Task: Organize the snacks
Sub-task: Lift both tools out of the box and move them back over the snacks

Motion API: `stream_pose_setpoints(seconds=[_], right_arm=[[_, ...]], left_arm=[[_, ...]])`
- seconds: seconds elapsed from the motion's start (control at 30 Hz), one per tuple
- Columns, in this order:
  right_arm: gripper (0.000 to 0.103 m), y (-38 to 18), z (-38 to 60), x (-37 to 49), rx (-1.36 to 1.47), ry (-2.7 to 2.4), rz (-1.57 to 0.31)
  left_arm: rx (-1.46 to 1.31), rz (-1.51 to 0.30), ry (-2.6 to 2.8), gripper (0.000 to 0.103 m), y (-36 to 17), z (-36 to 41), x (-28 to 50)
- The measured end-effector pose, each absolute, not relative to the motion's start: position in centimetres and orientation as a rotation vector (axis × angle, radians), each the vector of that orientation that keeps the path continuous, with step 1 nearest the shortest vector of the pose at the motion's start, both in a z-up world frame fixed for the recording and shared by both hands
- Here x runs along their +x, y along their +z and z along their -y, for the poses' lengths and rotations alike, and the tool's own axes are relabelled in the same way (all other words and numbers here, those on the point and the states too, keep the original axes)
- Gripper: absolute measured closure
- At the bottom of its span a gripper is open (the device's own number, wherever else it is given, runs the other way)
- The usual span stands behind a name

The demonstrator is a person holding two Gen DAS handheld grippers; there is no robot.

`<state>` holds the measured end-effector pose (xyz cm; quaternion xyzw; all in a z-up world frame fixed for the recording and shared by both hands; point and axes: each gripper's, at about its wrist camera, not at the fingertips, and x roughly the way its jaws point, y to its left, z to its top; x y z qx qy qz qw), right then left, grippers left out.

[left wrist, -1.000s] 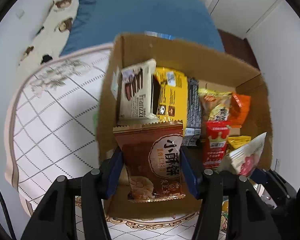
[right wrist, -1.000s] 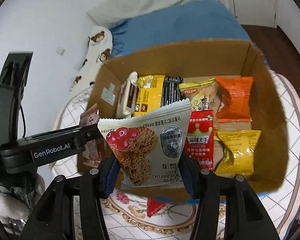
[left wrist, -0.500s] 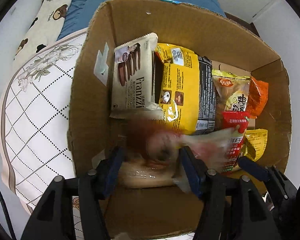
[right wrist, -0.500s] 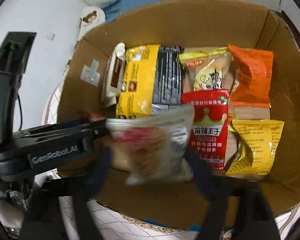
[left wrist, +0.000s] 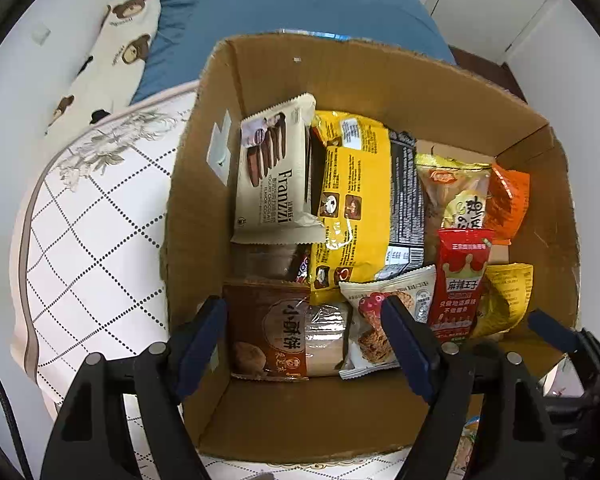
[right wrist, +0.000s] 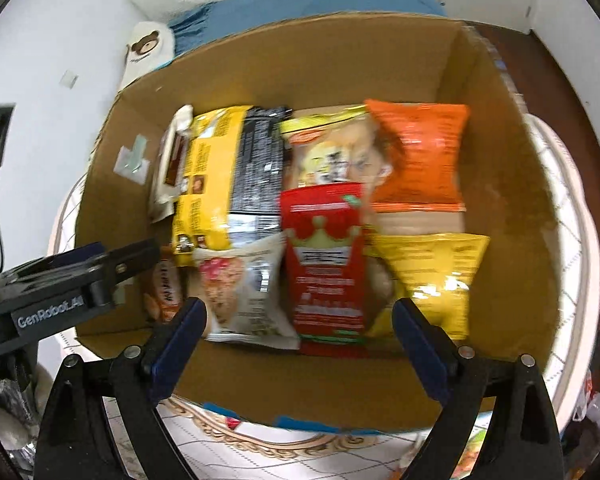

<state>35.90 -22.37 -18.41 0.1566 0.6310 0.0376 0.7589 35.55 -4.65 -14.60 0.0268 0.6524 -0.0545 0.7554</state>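
A cardboard box (left wrist: pixel 380 80) (right wrist: pixel 308 64) holds the snacks. A brown biscuit pack (left wrist: pixel 272 336) lies flat in its near left part. A white oat cookie pack (left wrist: pixel 380 320) (right wrist: pixel 240 292) lies beside it on the right. My left gripper (left wrist: pixel 306 344) is open and empty above the brown pack. My right gripper (right wrist: pixel 300 344) is open and empty above the box's near edge. The left gripper's arm (right wrist: pixel 64 280) shows in the right wrist view.
Further in lie a white Franzzi pack (left wrist: pixel 276 176), a yellow-black pack (left wrist: pixel 360 200) (right wrist: pixel 228 180), a red pack (left wrist: pixel 460 280) (right wrist: pixel 324 256), an orange pack (right wrist: pixel 420 160) and a yellow pack (right wrist: pixel 436 280). The box sits on a quilted cushion (left wrist: pixel 92 240) before a blue bed (left wrist: pixel 300 8).
Both grippers opened and let go of their packs. The brown pack and the oat cookie pack dropped into the near part of the box. Both grippers pulled back a little.
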Motion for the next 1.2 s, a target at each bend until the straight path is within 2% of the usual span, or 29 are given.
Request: stream_pose_setpoints(seconds=[0.7,0.9,1.2], right_arm=[[0.007,-9.2,24.4,28.1,0.205,-0.009,-1.113],[0.007,-5.5,24.2,24.6,0.205,-0.005,-1.025],[0.007,-3.0,23.2,20.2,0.246,-0.005,-0.976]], left_arm=[[0.077,-1.068,-0.110,0.024,-6.6,4.5,25.2],[0.060,-0.999,-0.124,0.024,-3.8,4.2,21.8],[0.064,-0.933,-0.133,0.024,-1.3,3.3,18.5]])
